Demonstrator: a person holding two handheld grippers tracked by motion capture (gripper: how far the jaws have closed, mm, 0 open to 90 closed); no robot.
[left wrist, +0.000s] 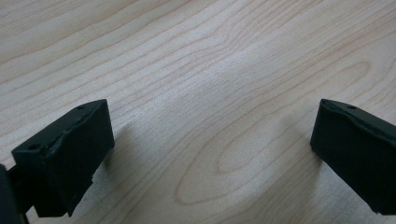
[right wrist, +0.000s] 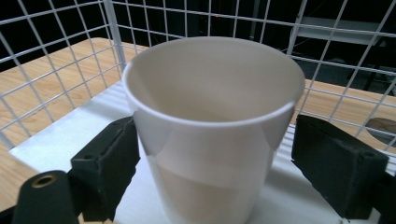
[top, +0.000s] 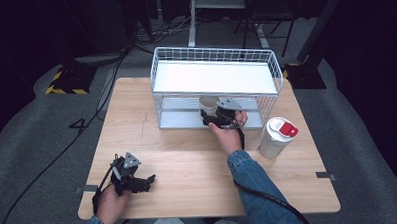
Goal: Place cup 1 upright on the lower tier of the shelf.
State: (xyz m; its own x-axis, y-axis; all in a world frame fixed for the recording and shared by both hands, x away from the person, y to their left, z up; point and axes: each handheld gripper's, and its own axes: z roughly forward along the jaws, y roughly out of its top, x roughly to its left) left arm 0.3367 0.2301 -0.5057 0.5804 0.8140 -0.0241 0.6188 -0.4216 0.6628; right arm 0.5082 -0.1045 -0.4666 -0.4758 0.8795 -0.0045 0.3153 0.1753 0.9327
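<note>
pale wood table (top: 188, 162), grey floor (top: 32, 128), dim, perhaps curtained room.

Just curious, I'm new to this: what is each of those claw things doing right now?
Left gripper: open, holding nothing, low over the table.
Right gripper: open around the white cup, not clamped.

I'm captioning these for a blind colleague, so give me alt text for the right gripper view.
A white cup stands between the right gripper's two black jaws, the left jaw against its wall, the right one just clear of it. It sits on the white lower shelf of a wire rack.
</note>
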